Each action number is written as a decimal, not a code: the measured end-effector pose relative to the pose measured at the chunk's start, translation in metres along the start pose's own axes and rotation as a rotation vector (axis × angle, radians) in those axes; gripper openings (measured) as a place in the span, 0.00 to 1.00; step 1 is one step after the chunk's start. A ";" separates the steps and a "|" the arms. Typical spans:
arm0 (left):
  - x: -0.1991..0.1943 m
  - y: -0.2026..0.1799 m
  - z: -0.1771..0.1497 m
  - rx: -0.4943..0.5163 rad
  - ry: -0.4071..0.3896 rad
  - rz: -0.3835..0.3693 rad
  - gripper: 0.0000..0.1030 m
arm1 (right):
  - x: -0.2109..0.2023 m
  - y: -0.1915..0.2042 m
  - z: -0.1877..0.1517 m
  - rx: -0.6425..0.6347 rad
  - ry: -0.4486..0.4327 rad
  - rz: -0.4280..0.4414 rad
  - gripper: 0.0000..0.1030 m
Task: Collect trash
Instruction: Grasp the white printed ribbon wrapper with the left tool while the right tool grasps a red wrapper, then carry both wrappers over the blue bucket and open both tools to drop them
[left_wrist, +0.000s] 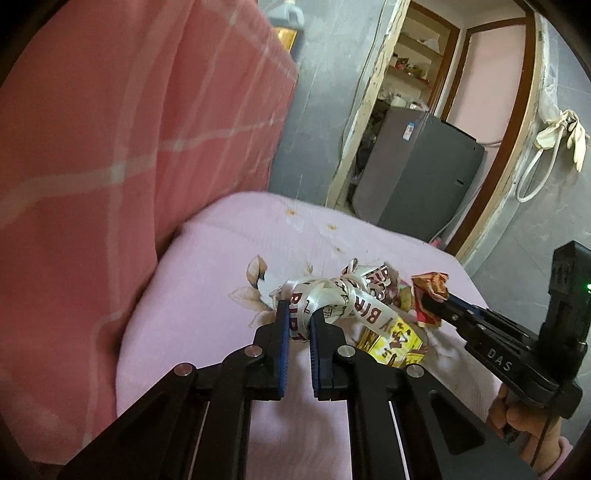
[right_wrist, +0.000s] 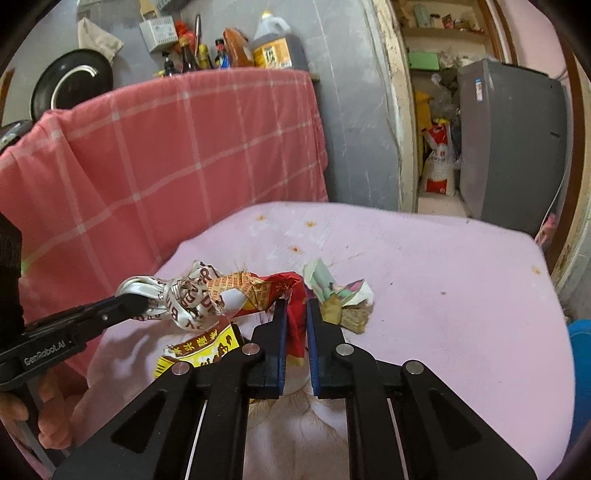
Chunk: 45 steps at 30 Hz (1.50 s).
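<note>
A tangle of trash lies on the pink bed sheet (left_wrist: 207, 288). My left gripper (left_wrist: 297, 314) is shut on a white satin birthday ribbon (left_wrist: 332, 295), which also shows in the right wrist view (right_wrist: 184, 295). My right gripper (right_wrist: 295, 314) is shut on a crumpled red wrapper (right_wrist: 295, 321); in the left wrist view it (left_wrist: 428, 302) pinches the same wrapper (left_wrist: 430, 286). A yellow packet (left_wrist: 391, 343) lies under the ribbon and also shows in the right wrist view (right_wrist: 199, 350). A folded green and white paper wad (right_wrist: 340, 295) lies just right of my right gripper.
A red checked cloth (right_wrist: 166, 155) hangs over furniture behind the bed. A grey fridge (right_wrist: 513, 140) stands in the doorway at the back right. Bottles (right_wrist: 236, 48) and a black pan (right_wrist: 70, 81) sit above the cloth. The sheet's right part (right_wrist: 461, 295) is bare.
</note>
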<state>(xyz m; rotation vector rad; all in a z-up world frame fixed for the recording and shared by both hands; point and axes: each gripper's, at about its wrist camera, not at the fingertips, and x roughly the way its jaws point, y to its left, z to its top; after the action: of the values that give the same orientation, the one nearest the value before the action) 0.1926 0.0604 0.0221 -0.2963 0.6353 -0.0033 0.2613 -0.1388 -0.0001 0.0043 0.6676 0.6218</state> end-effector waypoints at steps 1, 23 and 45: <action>-0.002 -0.002 0.000 0.002 -0.011 0.001 0.07 | -0.004 -0.001 0.000 0.008 -0.012 0.000 0.08; -0.051 -0.070 0.025 0.051 -0.266 -0.090 0.07 | -0.148 -0.018 0.021 0.058 -0.403 -0.092 0.08; -0.053 -0.213 0.014 0.154 -0.339 -0.283 0.07 | -0.251 -0.095 -0.014 0.113 -0.571 -0.410 0.08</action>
<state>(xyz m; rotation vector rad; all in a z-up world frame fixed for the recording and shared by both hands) 0.1771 -0.1350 0.1219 -0.2291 0.2510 -0.2674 0.1510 -0.3552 0.1148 0.1421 0.1371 0.1657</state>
